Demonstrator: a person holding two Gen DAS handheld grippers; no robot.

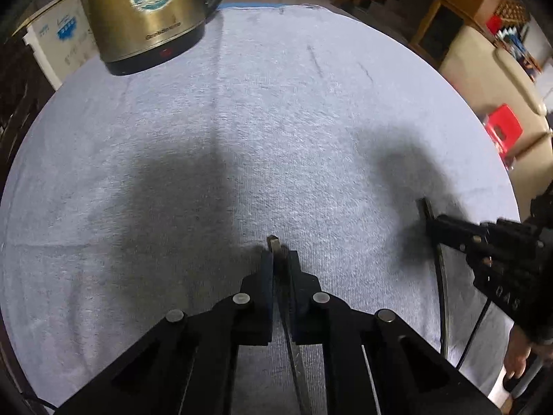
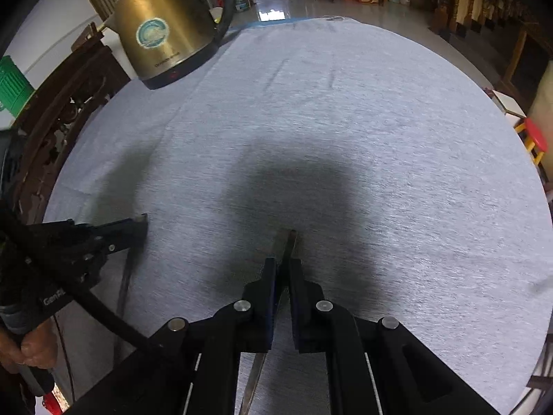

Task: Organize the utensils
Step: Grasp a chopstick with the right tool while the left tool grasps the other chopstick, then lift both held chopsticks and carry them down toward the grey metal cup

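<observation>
My left gripper (image 1: 279,257) is shut on a thin metal utensil (image 1: 274,243); its end pokes out past the fingertips and its long shaft runs back under the gripper. My right gripper (image 2: 282,264) is shut on a second thin metal utensil (image 2: 289,242), held the same way just above the grey cloth. In the left wrist view the right gripper (image 1: 430,221) shows at the right edge with its utensil (image 1: 442,294) hanging below. In the right wrist view the left gripper (image 2: 140,224) shows at the left edge with its utensil (image 2: 124,287). What kind of utensils they are is hidden.
A brass-coloured electric kettle (image 1: 145,14) stands at the far left of the round table, which is covered with a grey cloth (image 1: 276,121). It also shows in the right wrist view (image 2: 166,38). A carved wooden chair (image 2: 58,114) stands at the table's left side. A red stool (image 1: 503,128) stands off to the right.
</observation>
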